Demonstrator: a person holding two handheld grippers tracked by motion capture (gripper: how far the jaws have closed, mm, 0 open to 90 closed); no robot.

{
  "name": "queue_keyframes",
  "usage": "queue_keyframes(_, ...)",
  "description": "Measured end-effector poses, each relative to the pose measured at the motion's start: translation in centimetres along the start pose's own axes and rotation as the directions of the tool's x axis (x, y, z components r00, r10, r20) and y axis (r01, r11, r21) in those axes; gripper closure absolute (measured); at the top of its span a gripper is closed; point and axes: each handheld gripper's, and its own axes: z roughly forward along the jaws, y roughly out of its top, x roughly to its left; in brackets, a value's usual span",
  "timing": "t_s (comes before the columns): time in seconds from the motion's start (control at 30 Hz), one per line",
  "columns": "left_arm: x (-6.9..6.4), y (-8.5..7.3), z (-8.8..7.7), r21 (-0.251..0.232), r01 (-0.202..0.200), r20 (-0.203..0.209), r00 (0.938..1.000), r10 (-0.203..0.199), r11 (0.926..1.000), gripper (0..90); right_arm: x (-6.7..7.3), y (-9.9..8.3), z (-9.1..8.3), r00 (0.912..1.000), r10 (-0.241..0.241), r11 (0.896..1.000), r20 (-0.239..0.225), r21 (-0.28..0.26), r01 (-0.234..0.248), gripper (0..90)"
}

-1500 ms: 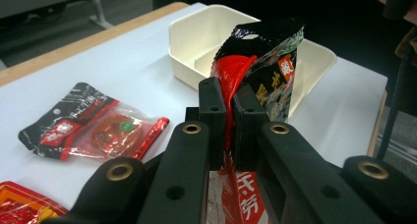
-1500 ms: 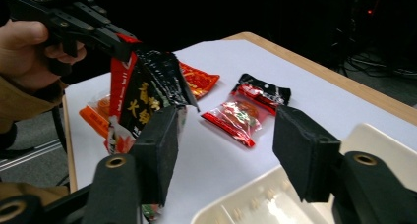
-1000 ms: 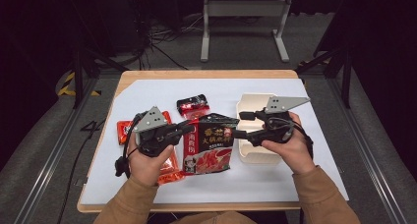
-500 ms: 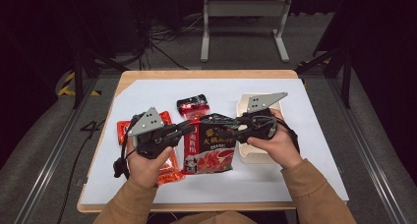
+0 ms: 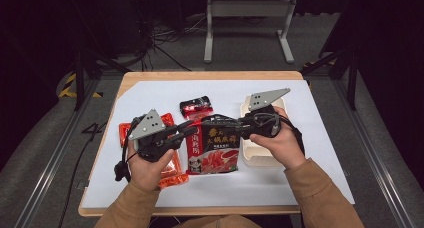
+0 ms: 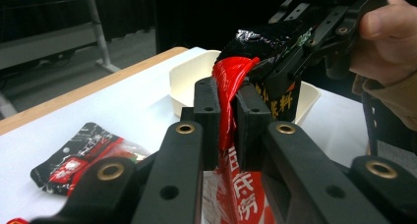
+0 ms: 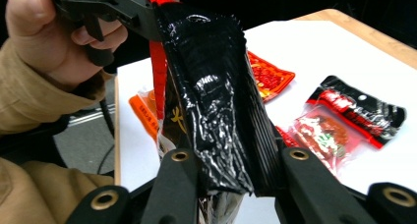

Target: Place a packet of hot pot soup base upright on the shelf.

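Observation:
A large black and red pouch [image 5: 215,149] with printed characters is lifted off the white table cover [image 5: 310,168] between both grippers. My left gripper [image 5: 191,131] is shut on its red left edge [image 6: 227,91]; its jaws have just been opening a touch, with the edge still pinched between the pads. My right gripper [image 5: 226,123] comes in from the right. Its jaws have just been closing, and the pouch's crumpled black top [image 7: 211,86] is squeezed between them. The left gripper view has the right gripper [image 6: 314,32] beyond the pouch, and the right gripper view has the left gripper [image 7: 123,3].
A shallow white tray [image 5: 260,157] lies under the right hand. A small black and red packet [image 5: 196,107] lies behind the pouch. Orange-red packets [image 5: 167,174] lie under the left hand. The wooden table edge [image 5: 210,75] runs along the back.
The right gripper has moved left to the pouch and its wide jaws have closed on the pouch's black top. The left hand has held still.

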Motion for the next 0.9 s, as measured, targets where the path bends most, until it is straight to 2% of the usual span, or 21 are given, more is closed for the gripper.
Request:
queue_keyframes(0.13, 0.4, 0.1, -0.4, -0.01, 0.021, 0.009, 0.9997, -0.021, 0.9997, 75.2, 0.2, 0.9, -0.2, 0.9991, -0.04, 0.999, 0.017, -0.001, 0.04, 77.5)
queue_keyframes(0.37, 0.9, 0.2, -0.7, -0.017, 0.036, 0.017, 0.9992, -0.036, 0.9992, 60.1, 0.0, 2.0, -1.0, 0.9982, -0.054, 0.999, 0.026, 0.005, 0.054, 78.1)
queue_keyframes(0.5, 1.3, 0.3, -1.0, -0.012, 0.043, 0.015, 0.999, -0.043, 0.999, 56.3, -0.2, 2.8, -2.0, 0.9959, -0.073, 0.997, 0.054, 0.003, 0.072, 78.2)
queue_keyframes(0.73, 2.0, -0.1, -0.5, 0.034, 0.054, 0.006, 0.9985, -0.055, 0.9979, 52.1, -0.9, 3.9, -3.6, 0.9936, -0.084, 0.996, 0.075, -0.025, 0.086, 78.1)
queue_keyframes(0.9, 2.6, -0.4, -0.3, 0.055, 0.058, -0.003, 0.9983, -0.057, 0.9968, 49.8, -1.6, 4.3, -4.4, 0.9893, -0.094, 0.994, 0.111, -0.037, 0.098, 78.1)
